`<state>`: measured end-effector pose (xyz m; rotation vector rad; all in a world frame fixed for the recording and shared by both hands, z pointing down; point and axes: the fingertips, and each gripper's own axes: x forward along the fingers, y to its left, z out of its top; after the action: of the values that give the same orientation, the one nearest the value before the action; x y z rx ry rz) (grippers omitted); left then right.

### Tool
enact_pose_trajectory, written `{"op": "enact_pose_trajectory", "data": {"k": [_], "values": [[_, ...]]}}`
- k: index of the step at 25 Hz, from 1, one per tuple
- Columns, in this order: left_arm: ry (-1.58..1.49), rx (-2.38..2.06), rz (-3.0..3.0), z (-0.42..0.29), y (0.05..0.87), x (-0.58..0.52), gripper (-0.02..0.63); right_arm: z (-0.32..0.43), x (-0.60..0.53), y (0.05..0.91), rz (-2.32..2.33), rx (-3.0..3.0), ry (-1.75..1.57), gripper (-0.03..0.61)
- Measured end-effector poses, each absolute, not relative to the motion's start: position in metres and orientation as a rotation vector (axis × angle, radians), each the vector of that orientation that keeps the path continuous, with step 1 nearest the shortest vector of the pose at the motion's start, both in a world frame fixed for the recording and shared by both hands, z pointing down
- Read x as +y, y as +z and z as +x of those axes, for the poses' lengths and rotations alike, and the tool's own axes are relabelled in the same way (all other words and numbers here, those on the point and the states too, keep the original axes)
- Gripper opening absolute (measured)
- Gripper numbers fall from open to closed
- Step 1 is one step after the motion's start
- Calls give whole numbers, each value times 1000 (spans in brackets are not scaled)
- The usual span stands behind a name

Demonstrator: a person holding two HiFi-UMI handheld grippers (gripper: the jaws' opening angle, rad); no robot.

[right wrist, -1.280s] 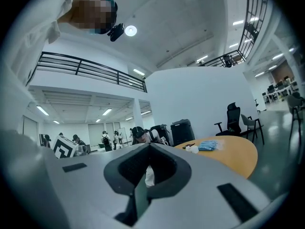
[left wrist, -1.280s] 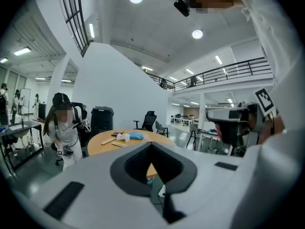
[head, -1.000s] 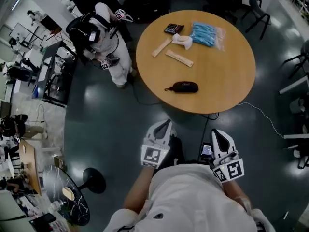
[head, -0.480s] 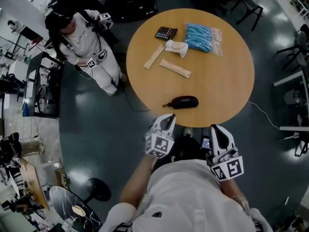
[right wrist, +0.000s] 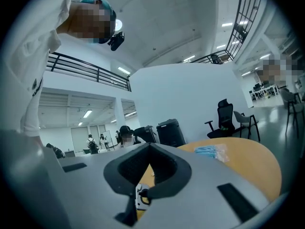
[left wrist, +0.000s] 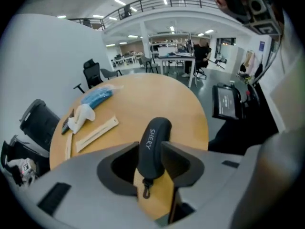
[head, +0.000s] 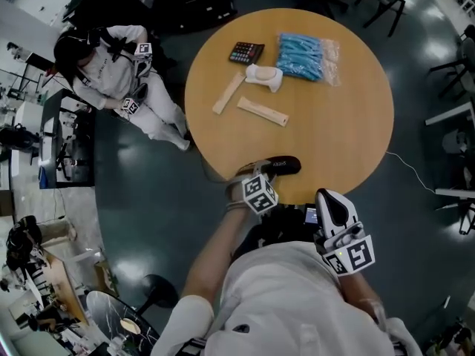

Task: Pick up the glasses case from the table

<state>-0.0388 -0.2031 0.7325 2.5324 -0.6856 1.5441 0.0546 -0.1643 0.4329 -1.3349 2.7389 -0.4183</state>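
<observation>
Opening its jaws around the black glasses case (left wrist: 151, 144), the left gripper (head: 257, 176) straddles it. Settle lower, centre the case, then squeeze firmly; right gripper (right wrist: 138, 190) idles, jaws together.

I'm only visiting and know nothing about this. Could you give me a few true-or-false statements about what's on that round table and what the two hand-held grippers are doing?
1. The black glasses case lies between the jaws of the left gripper. True; the jaws are opening around it, and it lies near the near edge of the table.
2. The right gripper holds the calculator. False: its jaws are together and empty, back by the person's body; the calculator lies on the table's far side.
3. The bag of blue items lies on the floor. False: it is on the table, right of the calculator.
4. Two pale wooden strips lie on the table. True.
</observation>
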Motion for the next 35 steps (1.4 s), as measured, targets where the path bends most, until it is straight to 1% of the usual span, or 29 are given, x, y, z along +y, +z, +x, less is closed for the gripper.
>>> {"op": "enact_pose_trajectory", "data": {"k": [1,3,7,10,13,18,22,27,30,32,35], "values": [[1602,-630,2511,-38,743,-206,140,57,-166,435,-1336,2735,-428,15],[1708,-524,2466,-37,762,-210,201,63,-170,442,-1340,2729,-448,15],[1823,-314,2372,-32,791,-207,268,76,-174,454,-1357,2715,-500,17],[1893,-251,2321,-33,808,-208,294,85,-177,459,-1375,2696,-517,17],[1956,-237,2290,-34,815,-214,299,94,-180,459,-1391,2677,-532,17],[1952,-170,2221,-28,839,-210,334,105,-181,465,-1404,2665,-563,17],[1929,-142,2229,-29,841,-211,339,111,-180,467,-1405,2666,-567,17],[1817,-207,2259,-35,826,-204,339,115,-181,467,-1399,2677,-559,17],[1666,-318,2311,-32,801,-205,338,112,-185,465,-1385,2689,-534,17],[1469,-454,2382,-27,771,-208,338,108,-187,463,-1373,2702,-509,17],[1058,-808,2541,-27,694,-220,337,100,-191,456,-1359,2724,-463,17]]}}
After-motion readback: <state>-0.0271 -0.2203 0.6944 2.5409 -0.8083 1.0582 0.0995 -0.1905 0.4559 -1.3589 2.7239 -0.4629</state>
